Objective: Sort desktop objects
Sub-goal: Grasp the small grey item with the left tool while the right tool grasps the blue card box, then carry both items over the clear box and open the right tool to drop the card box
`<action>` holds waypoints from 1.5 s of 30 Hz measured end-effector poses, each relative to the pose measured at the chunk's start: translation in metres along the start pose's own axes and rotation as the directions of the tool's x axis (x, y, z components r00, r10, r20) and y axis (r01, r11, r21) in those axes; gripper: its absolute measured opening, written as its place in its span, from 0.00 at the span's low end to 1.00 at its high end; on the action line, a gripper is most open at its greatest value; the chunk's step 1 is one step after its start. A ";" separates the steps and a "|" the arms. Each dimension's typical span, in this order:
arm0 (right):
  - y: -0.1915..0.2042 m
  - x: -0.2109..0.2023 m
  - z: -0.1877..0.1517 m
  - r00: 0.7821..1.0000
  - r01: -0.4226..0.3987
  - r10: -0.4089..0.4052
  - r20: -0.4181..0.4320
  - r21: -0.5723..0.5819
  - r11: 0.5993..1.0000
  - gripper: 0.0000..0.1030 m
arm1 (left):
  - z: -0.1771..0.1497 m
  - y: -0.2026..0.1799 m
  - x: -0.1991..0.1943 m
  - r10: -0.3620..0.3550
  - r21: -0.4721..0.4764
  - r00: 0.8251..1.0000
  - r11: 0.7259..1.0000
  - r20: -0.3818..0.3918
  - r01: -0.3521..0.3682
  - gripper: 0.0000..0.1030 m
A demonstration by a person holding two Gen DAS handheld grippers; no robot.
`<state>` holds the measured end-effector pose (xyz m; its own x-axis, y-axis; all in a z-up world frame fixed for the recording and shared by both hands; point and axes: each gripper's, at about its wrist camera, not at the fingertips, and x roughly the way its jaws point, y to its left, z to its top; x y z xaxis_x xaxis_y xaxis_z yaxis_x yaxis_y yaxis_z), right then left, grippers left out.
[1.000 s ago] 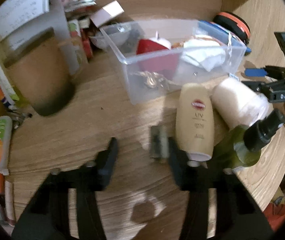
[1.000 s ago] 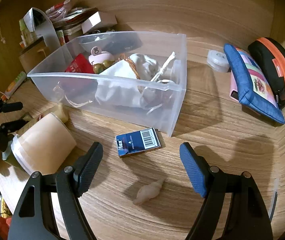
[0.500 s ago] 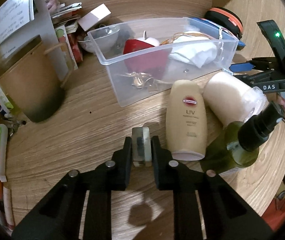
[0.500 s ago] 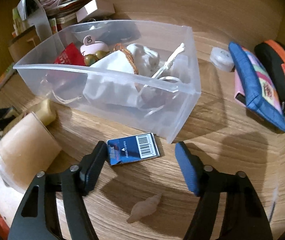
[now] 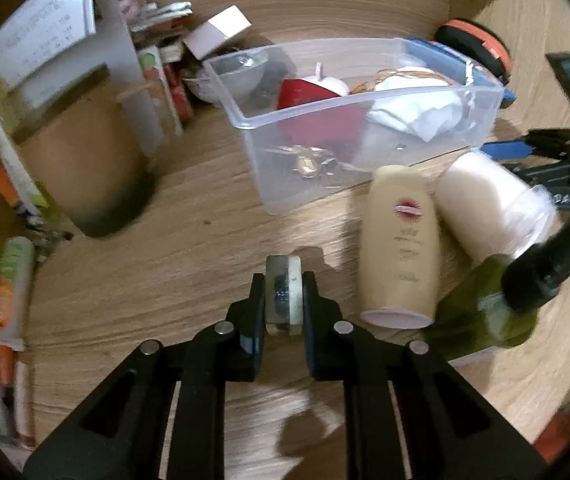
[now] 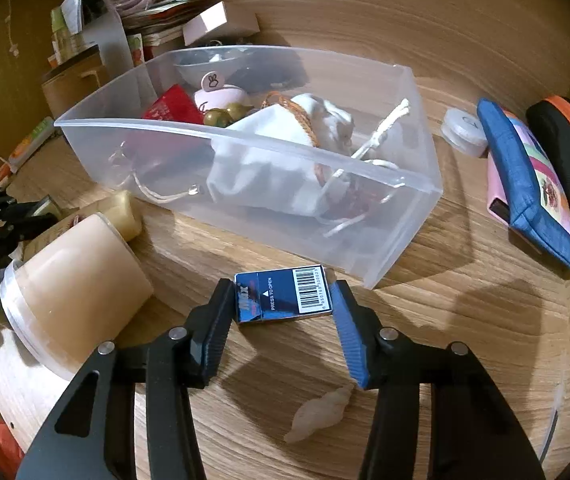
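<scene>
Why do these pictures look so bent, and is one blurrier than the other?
Both views bow the wooden desk into curves with dark corners, as fisheye lenses do. Left wrist view: smeared, the cream bottle label unreadable, the green bottle soft. Right wrist view: sharper, the blue box barcode crisp, and hard shadows fall from the clear bin.

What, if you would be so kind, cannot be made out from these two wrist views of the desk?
- Left wrist view: the label text on the cream bottle is blurred by motion.
- Left wrist view: the lower part of the small pale item is hidden between the left tongs.
- Right wrist view: what lies under the white cloth pouch in the clear bin is covered.
- Right wrist view: whether the right tongs, which have just been closing, press the blue box yet.
</scene>
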<state>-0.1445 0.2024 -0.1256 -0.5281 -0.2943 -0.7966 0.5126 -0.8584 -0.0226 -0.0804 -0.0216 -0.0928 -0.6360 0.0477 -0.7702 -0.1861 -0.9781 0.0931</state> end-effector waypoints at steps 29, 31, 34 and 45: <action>-0.018 -0.085 0.017 0.979 -0.097 0.082 0.187 0.072 0.993 0.44 | 0.022 0.046 -0.040 0.005 -0.157 0.992 0.988 0.123 0.015 0.15; -0.018 -0.089 0.020 0.977 -0.095 0.079 0.196 0.069 0.993 0.44 | 0.028 0.048 -0.044 0.001 -0.154 0.991 0.988 0.136 0.020 0.15; -0.018 -0.094 0.024 0.975 -0.091 0.076 0.209 0.062 0.994 0.44 | 0.039 0.048 -0.050 -0.009 -0.146 0.987 0.989 0.160 0.033 0.15; -0.010 -0.099 0.046 0.967 -0.098 0.090 0.239 0.024 0.995 0.44 | 0.080 0.039 -0.061 -0.104 -0.136 0.963 0.981 0.248 0.141 0.15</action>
<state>-0.1286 0.2203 -0.0190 -0.6262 -0.4620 -0.6280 0.5454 -0.8352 0.0706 -0.1089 -0.0469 0.0077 -0.7790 0.1978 -0.5950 -0.1700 -0.9800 -0.1032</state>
